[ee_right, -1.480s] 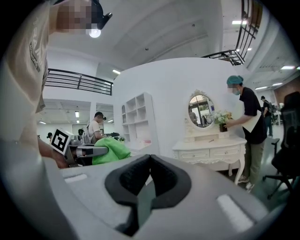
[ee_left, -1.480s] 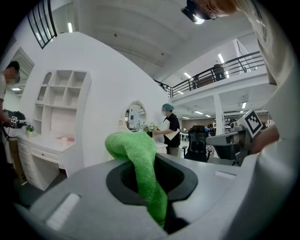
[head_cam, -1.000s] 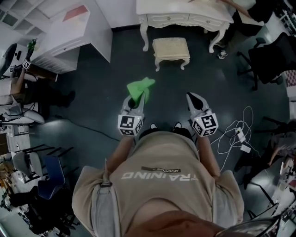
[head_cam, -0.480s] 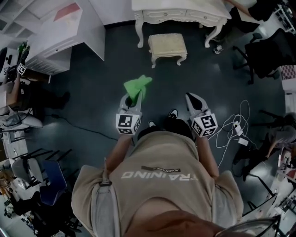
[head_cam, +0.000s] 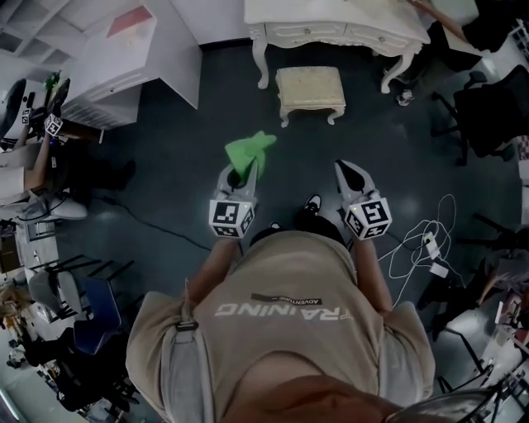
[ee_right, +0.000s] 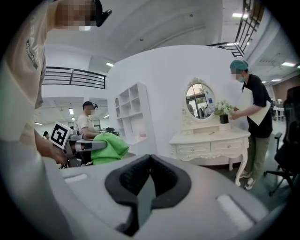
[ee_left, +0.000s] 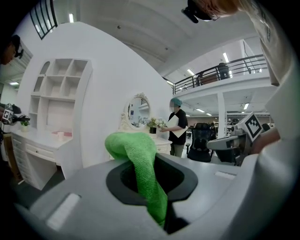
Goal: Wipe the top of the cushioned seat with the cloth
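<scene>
A cream cushioned seat (head_cam: 310,86) on carved legs stands on the dark floor in front of a white dressing table (head_cam: 339,25). My left gripper (head_cam: 240,171) is shut on a green cloth (head_cam: 250,151), which bunches out past its jaws (ee_left: 136,152). The cloth also shows at the left of the right gripper view (ee_right: 108,147). My right gripper (head_cam: 346,171) is shut with nothing in it. Both grippers hang level at waist height, well short of the seat.
A white shelf-and-drawer unit (head_cam: 124,58) stands at the left. A person in black (ee_right: 253,117) stands at the dressing table's right end. Office chairs (head_cam: 488,107) and loose cables (head_cam: 421,244) lie on the right. A person sits at far left (head_cam: 50,157).
The seat and dressing table have shifted slightly in the head view as the person moves. Both grippers keep the same pose, the cloth still held.
</scene>
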Tool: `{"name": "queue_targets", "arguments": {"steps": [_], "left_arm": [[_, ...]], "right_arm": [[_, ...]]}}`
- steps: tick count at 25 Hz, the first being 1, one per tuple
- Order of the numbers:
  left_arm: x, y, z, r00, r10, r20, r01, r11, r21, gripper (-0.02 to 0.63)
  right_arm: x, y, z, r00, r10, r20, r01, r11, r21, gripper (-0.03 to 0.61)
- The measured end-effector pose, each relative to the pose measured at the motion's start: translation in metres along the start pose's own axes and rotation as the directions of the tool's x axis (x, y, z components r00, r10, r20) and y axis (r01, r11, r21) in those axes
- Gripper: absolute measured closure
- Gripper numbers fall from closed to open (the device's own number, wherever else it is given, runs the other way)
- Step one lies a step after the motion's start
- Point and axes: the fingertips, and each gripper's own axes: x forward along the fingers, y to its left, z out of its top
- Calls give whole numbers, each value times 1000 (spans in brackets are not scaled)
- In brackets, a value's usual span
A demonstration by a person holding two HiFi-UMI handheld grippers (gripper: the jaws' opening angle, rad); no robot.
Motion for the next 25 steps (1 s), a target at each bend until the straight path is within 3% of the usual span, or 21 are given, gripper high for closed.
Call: {"name": "queue_targets", "arguments": {"steps": [11, 25], "left_arm": [[84, -12, 32, 997, 80, 10, -80, 997, 22, 566], [157, -30, 36, 991, 136, -18, -136, 991, 11, 566]], "right_arm": [[32, -90, 21, 997, 81, 12, -81, 997, -3, 577], [59, -161, 18, 989, 150, -11, -150, 988, 27, 577]]}}
